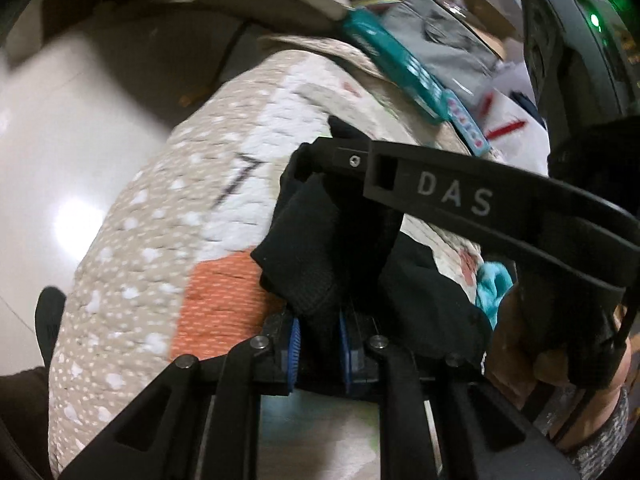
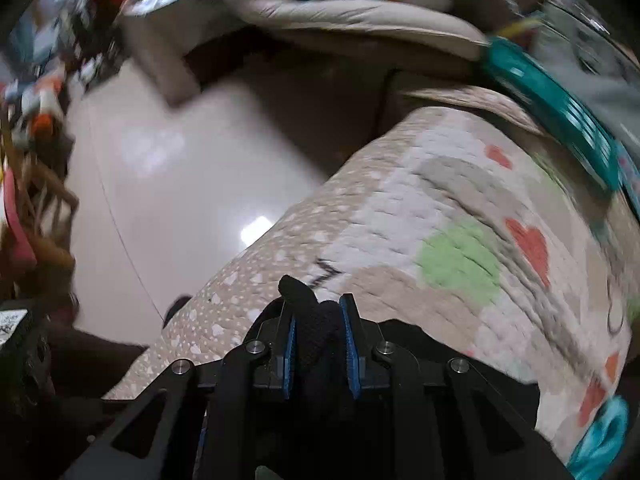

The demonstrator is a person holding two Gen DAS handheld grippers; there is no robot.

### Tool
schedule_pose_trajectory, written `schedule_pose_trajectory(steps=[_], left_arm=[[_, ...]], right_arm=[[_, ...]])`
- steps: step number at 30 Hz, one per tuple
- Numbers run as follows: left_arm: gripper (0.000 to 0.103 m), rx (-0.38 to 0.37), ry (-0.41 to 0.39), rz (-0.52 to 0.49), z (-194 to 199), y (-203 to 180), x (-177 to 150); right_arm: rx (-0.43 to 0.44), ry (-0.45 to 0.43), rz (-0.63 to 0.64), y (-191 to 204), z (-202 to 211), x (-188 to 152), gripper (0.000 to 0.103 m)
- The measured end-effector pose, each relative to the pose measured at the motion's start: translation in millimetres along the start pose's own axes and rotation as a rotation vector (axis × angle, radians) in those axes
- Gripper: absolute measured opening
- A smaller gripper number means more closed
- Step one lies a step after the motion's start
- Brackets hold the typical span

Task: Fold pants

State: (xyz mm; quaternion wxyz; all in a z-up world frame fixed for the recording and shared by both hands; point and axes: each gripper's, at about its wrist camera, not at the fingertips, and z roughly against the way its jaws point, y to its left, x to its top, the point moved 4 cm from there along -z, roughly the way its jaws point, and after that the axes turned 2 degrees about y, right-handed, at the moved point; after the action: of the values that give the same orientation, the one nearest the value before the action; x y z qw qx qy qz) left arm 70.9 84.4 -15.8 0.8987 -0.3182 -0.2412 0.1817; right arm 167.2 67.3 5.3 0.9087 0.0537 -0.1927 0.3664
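The black pants (image 1: 316,256) hang bunched between the blue pads of my left gripper (image 1: 319,344), which is shut on the fabric above a quilted bed cover (image 1: 152,264). My right gripper (image 2: 320,344) is also shut on a fold of the black pants (image 2: 316,332), held over the same cover (image 2: 440,240). In the left wrist view the right gripper's black body marked DAS (image 1: 480,200) crosses the frame at upper right, close to the cloth. Most of the pants are hidden under the grippers.
A beige quilt with hearts and dots covers the bed, whose edge drops to a glossy tiled floor (image 2: 160,184) at left. A teal box (image 1: 400,64) and clutter lie at the far side. A pillow (image 2: 340,12) lies beyond. Toys (image 2: 48,80) sit on the floor.
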Motion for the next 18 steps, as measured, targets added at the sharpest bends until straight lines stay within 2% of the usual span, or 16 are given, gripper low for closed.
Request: schedule_pose_trajectory(steps=[5, 11, 14, 16, 18], left_arm=[[0.015, -0.003, 0.058, -0.058, -27, -40, -9], [0.016, 0.004, 0.142, -0.246, -70, -99, -44], [0.023, -0.003, 0.198, -0.308, -78, -112, -65], [0.028, -0.033, 0.243, -0.344, -73, -115, -78], [0.034, -0.064, 0.271, -0.384, -62, -115, -87]], right_arm=[[0.029, -0.059, -0.153, -50, 29, -30, 0.022], [0.057, -0.109, -0.359, -128, 46, -97, 0.023], [0.017, -0.097, -0.448, -163, 40, -136, 0.033], [-0.043, -0.086, -0.525, -189, 38, -165, 0.050], [-0.107, -0.085, -0.611, -216, 45, -192, 0.056]])
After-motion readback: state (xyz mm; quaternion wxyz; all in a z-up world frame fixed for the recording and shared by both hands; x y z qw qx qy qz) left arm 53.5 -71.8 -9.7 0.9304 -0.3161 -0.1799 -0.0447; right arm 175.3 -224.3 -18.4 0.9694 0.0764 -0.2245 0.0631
